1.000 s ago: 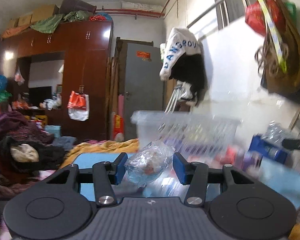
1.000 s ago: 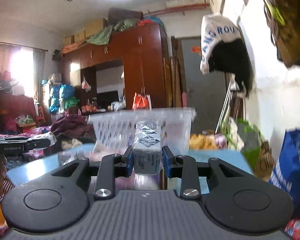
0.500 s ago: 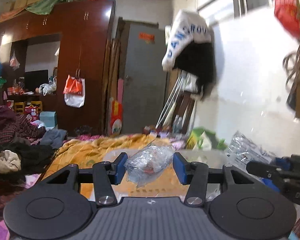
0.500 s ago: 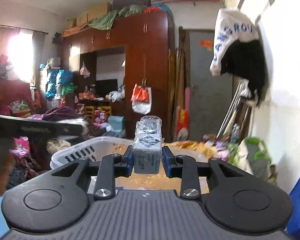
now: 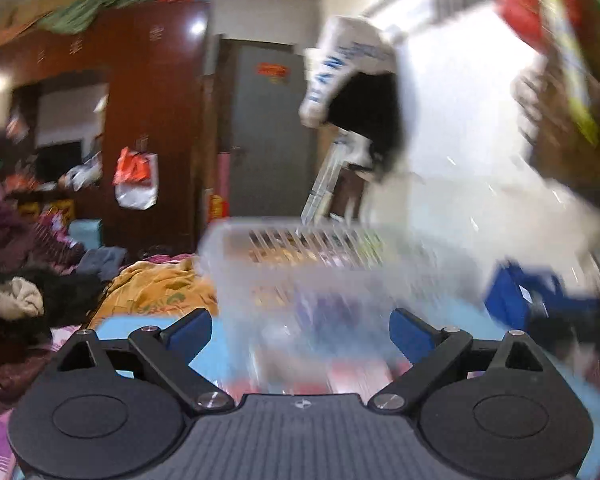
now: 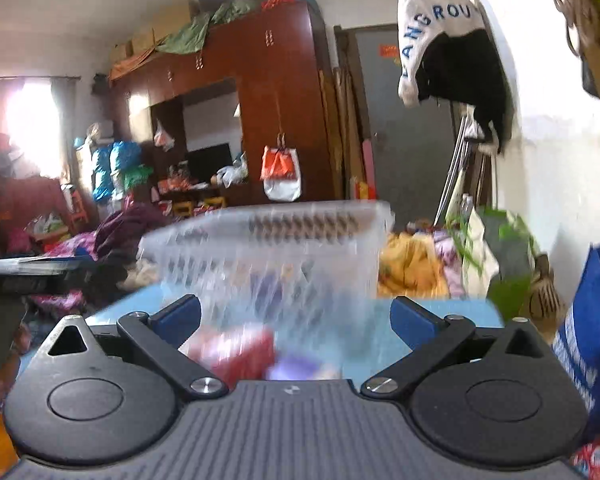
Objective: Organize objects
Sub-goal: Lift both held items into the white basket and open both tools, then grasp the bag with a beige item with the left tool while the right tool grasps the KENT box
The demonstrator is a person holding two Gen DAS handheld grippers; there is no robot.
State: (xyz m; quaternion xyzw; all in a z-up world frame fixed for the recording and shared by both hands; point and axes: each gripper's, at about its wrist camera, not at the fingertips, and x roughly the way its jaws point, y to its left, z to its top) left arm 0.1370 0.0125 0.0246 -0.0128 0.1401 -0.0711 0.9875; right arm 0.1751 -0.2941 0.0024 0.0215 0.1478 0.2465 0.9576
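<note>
A blurred white basket (image 5: 300,264) (image 6: 268,248) on the blue table (image 6: 440,308) fronts both grippers; fingers opening wide, empty, earlier packets gone from between them

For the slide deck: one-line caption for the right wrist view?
Right gripper, jaws opening with nothing between them, faces a white slatted basket on the blue table.

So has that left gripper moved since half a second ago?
Yes. The left gripper has pulled back: the white basket now rises in front of it, hiding the bottom of the grey door. Its jaws are opening, nothing between them.
</note>
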